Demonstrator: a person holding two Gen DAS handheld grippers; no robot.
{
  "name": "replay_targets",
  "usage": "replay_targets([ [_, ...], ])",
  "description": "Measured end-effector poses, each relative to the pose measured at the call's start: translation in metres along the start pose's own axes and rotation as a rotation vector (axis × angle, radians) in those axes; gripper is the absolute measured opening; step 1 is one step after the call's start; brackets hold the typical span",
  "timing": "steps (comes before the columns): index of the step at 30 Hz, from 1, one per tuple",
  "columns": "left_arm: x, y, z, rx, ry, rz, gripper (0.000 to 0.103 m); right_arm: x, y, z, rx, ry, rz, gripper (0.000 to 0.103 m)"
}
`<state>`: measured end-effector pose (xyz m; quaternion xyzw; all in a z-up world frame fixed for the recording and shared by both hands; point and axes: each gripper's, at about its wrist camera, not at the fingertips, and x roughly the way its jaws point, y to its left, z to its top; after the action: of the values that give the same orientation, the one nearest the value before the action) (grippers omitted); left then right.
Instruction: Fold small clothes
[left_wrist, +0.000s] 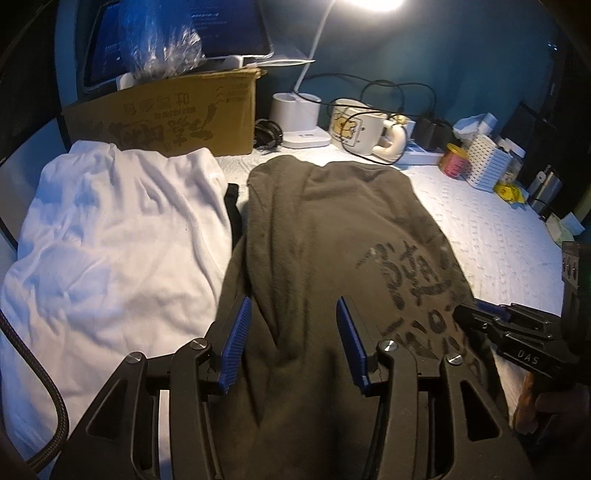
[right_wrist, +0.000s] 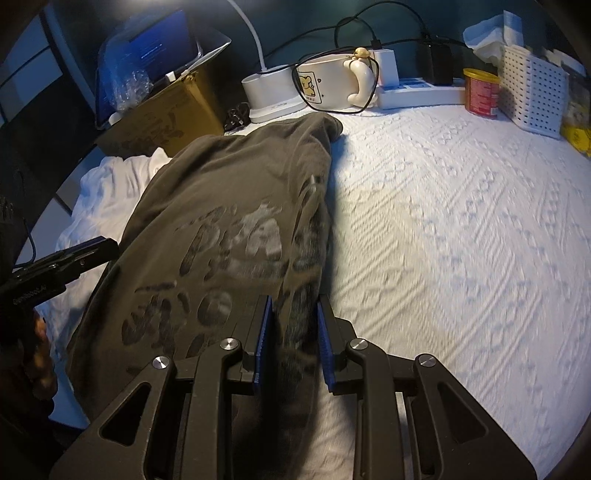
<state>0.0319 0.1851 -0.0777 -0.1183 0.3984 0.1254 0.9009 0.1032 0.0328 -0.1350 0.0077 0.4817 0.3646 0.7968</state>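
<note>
A dark olive printed garment (left_wrist: 332, 229) lies lengthwise on the white textured cover (left_wrist: 498, 236); it also shows in the right wrist view (right_wrist: 221, 206). My left gripper (left_wrist: 293, 343) is open, its blue pads on either side of the garment's near left part. My right gripper (right_wrist: 293, 343) has its pads close around the garment's right folded edge (right_wrist: 306, 258), gripping it. The right gripper shows from the side in the left wrist view (left_wrist: 491, 317), and the left gripper shows at the left of the right wrist view (right_wrist: 107, 245).
A white garment (left_wrist: 110, 236) lies to the left. At the back stand a cardboard box (left_wrist: 166, 118), a lamp base (left_wrist: 295, 114), a cream mug (left_wrist: 358, 129), a red tin (left_wrist: 456, 158), a white perforated basket (left_wrist: 487, 166) and cables. The cover (right_wrist: 461, 240) stretches to the right.
</note>
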Motion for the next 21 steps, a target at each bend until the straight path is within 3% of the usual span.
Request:
replay_targets([
  [15, -0.035, -0.043, -0.017, 0.049, -0.033, -0.041, 0.049, -0.031, -0.002, -0.033, 0.019, 0.026, 0.0, 0.026],
  [16, -0.036, -0.045, -0.017, 0.053, -0.034, -0.047, 0.052, -0.034, -0.003, -0.035, 0.019, 0.025, 0.001, 0.026],
  [18, -0.038, -0.052, -0.019, 0.058, -0.042, -0.061, 0.075, -0.04, -0.005, -0.039, 0.021, 0.024, 0.0, 0.031],
  [19, -0.041, -0.056, -0.02, 0.063, -0.049, -0.067, 0.078, -0.042, -0.006, -0.04, 0.022, 0.022, -0.002, 0.039],
  [21, -0.044, -0.063, -0.021, 0.076, -0.056, -0.075, 0.079, -0.049, -0.01, -0.044, 0.031, 0.013, -0.001, 0.045],
])
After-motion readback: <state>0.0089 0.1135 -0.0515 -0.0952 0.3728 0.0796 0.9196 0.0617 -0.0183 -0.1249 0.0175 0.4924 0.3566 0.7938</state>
